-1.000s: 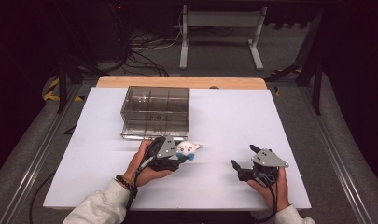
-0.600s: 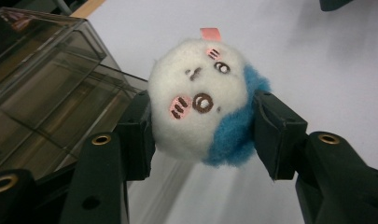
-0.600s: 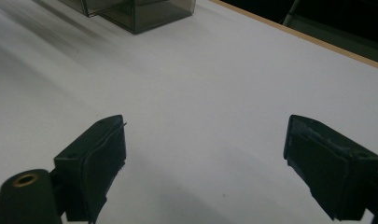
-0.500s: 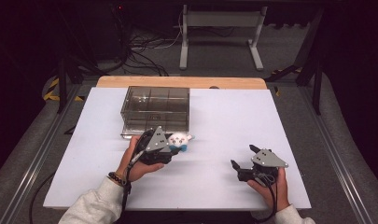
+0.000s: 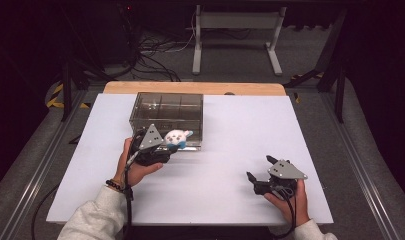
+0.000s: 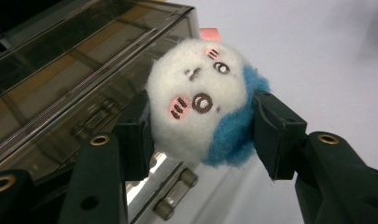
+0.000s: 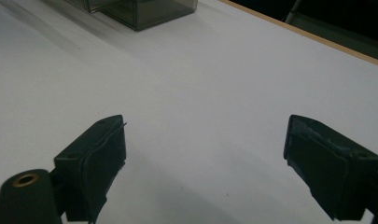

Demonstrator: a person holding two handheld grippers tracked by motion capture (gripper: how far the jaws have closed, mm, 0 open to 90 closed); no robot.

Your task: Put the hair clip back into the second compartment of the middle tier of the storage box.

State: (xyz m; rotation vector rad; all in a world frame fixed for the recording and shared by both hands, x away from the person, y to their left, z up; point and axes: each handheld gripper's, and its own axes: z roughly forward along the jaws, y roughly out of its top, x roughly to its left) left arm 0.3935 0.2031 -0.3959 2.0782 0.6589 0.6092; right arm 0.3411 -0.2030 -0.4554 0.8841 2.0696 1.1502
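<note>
Gripping the plush toy (image 6: 200, 102), left claw (image 6: 200, 135); right claw (image 7: 205, 163) wide apart.

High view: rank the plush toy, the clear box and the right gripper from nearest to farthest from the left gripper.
1. Plush toy, clamped in the left gripper.
2. Clear box, just beyond it, toward the table's far edge.
3. Right gripper, open, across the table near the front right.

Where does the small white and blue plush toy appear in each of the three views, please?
High view: the plush toy sits left of centre, between the jaws of the left gripper, at the near wall of the clear box.
Left gripper view: the plush toy is in the centre, clamped between the two black jaws.
Right gripper view: not in it.
Shared landmark: the clear box, top left in the right gripper view.
</note>
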